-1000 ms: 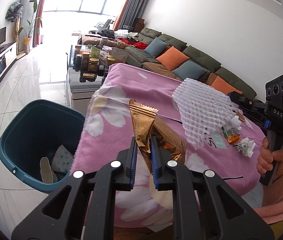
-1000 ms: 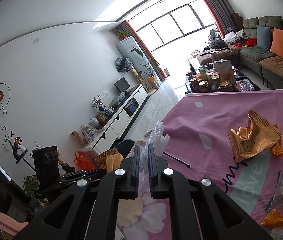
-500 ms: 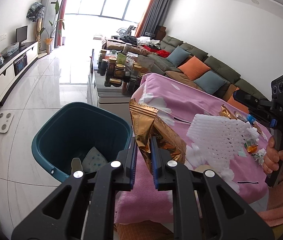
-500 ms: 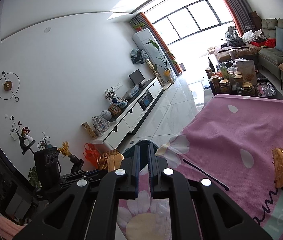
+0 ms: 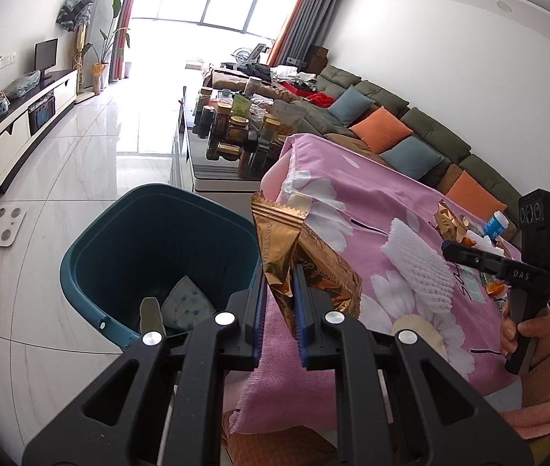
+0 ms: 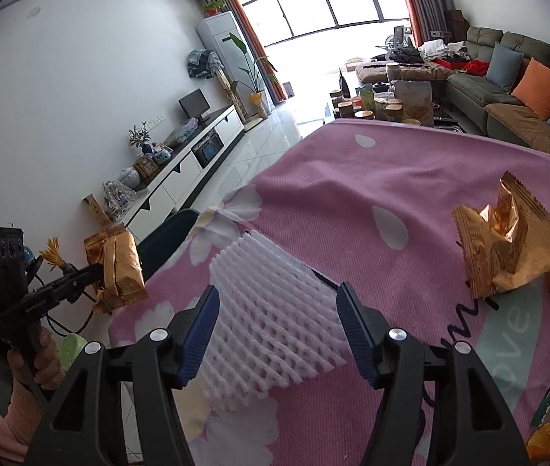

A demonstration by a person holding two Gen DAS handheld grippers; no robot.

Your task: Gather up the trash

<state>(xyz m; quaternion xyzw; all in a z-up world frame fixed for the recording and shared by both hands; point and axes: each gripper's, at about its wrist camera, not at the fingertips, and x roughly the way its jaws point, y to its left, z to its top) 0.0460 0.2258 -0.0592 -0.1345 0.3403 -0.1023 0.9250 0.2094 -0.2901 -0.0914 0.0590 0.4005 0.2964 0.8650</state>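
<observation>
The left gripper [image 5: 279,291] is clenched on a crinkly, featherlight gold foil snack bag [image 5: 306,260] beside the pink flowered tablecloth's [image 6: 391,178] corner, while the right gripper [image 6: 277,330], jaws just spread, straddles a soft, springy white foam fruit net [image 6: 271,310] best pinched mid-body

Your left gripper [image 5: 279,291] is clamped on a gold wrapper [image 5: 298,256]; your right gripper [image 6: 277,324] has just been opening, fingers spread, nothing gripped.
</observation>
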